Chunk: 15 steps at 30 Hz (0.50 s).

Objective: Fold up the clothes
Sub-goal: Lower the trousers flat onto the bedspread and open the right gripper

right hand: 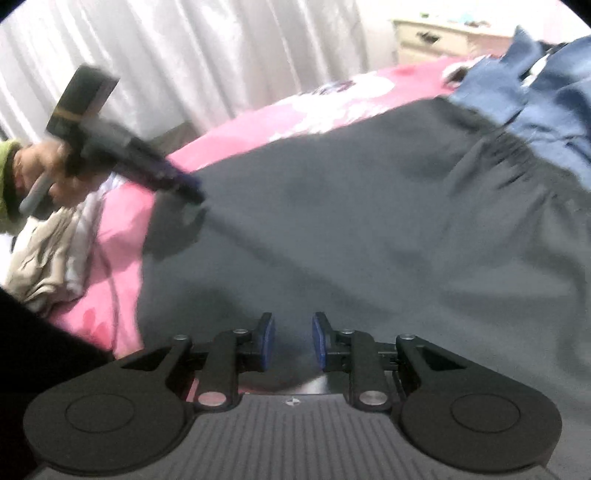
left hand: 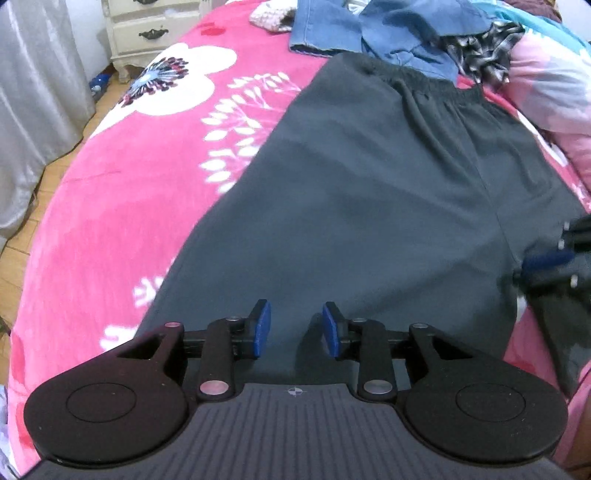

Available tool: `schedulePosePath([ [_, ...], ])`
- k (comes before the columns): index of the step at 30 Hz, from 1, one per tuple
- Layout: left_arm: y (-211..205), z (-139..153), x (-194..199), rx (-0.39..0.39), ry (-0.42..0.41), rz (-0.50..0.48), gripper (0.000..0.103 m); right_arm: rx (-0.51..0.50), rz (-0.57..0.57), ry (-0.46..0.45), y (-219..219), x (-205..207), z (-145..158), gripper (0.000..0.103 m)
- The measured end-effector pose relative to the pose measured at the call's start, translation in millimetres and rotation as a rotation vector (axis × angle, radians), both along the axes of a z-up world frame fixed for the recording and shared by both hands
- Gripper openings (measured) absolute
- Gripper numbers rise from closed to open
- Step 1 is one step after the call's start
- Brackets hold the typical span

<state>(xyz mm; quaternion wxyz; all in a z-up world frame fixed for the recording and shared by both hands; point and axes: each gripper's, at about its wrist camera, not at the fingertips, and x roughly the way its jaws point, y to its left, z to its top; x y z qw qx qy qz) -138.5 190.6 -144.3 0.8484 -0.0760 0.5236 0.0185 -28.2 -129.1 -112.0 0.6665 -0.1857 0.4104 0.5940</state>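
**Item: dark grey trousers, spread for folding**

Dark grey trousers (left hand: pixel 369 192) lay flat across the pink floral bed cover (left hand: pixel 110 206), filling the frame's centre, waistband at upper right beside a denim heap (left hand: pixel 388 33); presumably smoothed out so a fold could start. Left hand-held gripper (left hand: pixel 296 328): pads partly spread, pinching nothing, hovering over the cloth. Right hand-held gripper (right hand: pixel 293 341): likewise parted, empty.

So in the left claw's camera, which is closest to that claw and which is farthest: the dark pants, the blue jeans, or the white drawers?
1. Dark pants, right under the left claw.
2. Blue jeans, beyond the pants' waistband, up the bed.
3. White drawers, off the bed, far left corner.
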Motion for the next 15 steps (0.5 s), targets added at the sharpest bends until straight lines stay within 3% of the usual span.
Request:
schedulePosePath([
  [5, -7.1, -8.1, 14.3, -0.03, 0.001, -0.016, 0.031, 0.057, -0.123, -0.104, 5.9, 50.8, -3.3, 0.025],
  [11, -21.5, -15.6, 33.3, -0.046, -0.017, -0.045, 0.034, 0.122, -0.312, -0.196, 35.1, 141.0, -10.7, 0.025],
  [14, -24.3, -18.0, 42.2, -0.059, -0.033, -0.041, 0.034, 0.137, -0.348, -0.285, 45.8, 165.6, -11.6, 0.025],
  [15, -24.4, -18.6, 45.1, -0.064, -0.04, -0.036, 0.035, 0.141, -0.344, -0.303, 47.9, 173.5, -10.4, 0.029],
])
